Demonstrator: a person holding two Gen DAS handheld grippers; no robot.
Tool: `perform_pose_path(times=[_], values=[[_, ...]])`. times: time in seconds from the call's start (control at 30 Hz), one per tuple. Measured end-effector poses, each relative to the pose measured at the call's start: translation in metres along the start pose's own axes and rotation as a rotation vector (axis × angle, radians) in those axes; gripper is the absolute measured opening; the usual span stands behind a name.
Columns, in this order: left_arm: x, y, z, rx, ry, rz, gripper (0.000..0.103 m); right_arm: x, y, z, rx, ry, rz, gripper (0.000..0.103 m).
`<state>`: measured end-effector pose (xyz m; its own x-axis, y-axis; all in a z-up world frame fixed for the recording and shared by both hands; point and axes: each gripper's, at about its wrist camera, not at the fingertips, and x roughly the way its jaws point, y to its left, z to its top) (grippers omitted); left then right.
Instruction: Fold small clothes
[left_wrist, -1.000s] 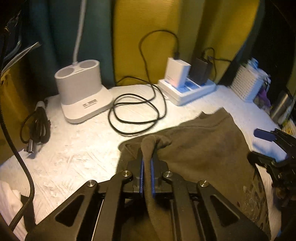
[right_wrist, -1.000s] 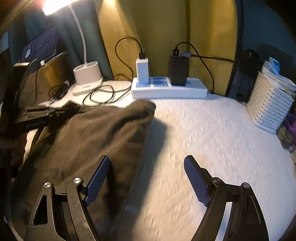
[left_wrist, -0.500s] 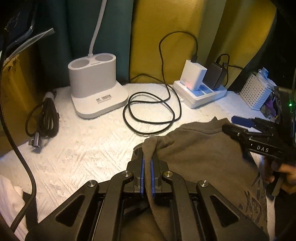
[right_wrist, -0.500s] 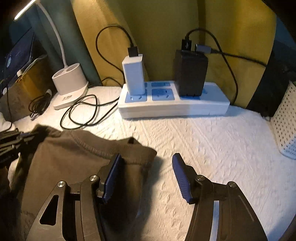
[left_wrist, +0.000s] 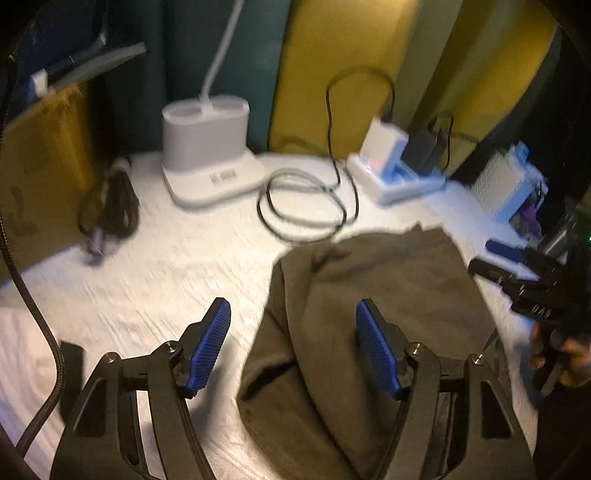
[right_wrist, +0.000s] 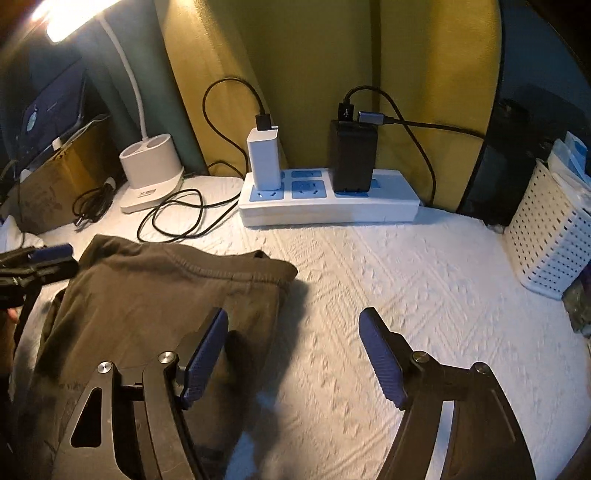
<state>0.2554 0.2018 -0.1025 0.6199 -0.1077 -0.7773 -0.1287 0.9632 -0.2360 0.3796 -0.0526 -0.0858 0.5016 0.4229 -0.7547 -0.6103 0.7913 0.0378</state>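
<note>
Nearest the left wrist camera, the left tongs (left_wrist: 293, 345) are seen spread wide and empty, poised over the left edge of the garment (left_wrist: 373, 314); the inner pad appears to sit above the cloth, though contact cannot be told through the blur. In the right wrist view the right tongs (right_wrist: 293, 360) are likewise wide open and hold nothing, the left pad over the garment's right edge and the right pad over bare cover.

The garment (right_wrist: 162, 295), a dark olive piece with a ribbed band along its far edge, is laid flat on the white textured cover of the bench (right_wrist: 406, 280), between the two tongs. A fold seems to have been laid; the left side looks bunched and doubled, so the fold is judged incomplete or untidy.

Just beyond the garment's far edge a looped black cable (right_wrist: 173, 218) lies on the cover, and behind it a power strip (right_wrist: 328, 205) with a white charger (right_wrist: 264, 158) and a black charger (right_wrist: 352, 155) plugged in. A lamp base (right_wrist: 151, 173) stands further left, and a white basket (right_wrist: 550, 240) at the far right.

The chief risk is judged to be that the cable is snagged or dragged if the garment is pushed or swept away from the cameras, which could pull on the chargers. A second risk: if only the top layer of the bunched left edge is pinched, the layers may be separated and the fold undone. A grasp taken too deep could also catch the cover with the cloth.
</note>
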Motion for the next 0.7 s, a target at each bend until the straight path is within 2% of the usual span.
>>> perform_pose_path(times=[0.13, 0.27, 0.37, 0.57, 0.7], values=[[0.017, -0.002, -0.005, -0.022, 0.059, -0.051, 0.070, 0.004, -0.004, -0.004, 0.009, 0.011, 0.017, 0.075], [0.020, -0.011, -0.003, 0.013, 0.051, -0.028, 0.070, 0.009, -0.003, -0.006, 0.005, 0.024, 0.040, 0.076], [0.024, -0.020, -0.004, 0.049, 0.044, -0.011, 0.070, 0.011, -0.004, -0.006, 0.023, 0.026, 0.066, 0.085], [0.030, -0.033, -0.004, 0.095, 0.029, -0.045, 0.070, 0.027, 0.002, -0.007, 0.029, 0.053, 0.134, 0.085], [0.032, -0.047, -0.007, 0.137, 0.022, -0.074, 0.056, 0.034, 0.018, -0.008, -0.003, 0.045, 0.182, 0.084]])
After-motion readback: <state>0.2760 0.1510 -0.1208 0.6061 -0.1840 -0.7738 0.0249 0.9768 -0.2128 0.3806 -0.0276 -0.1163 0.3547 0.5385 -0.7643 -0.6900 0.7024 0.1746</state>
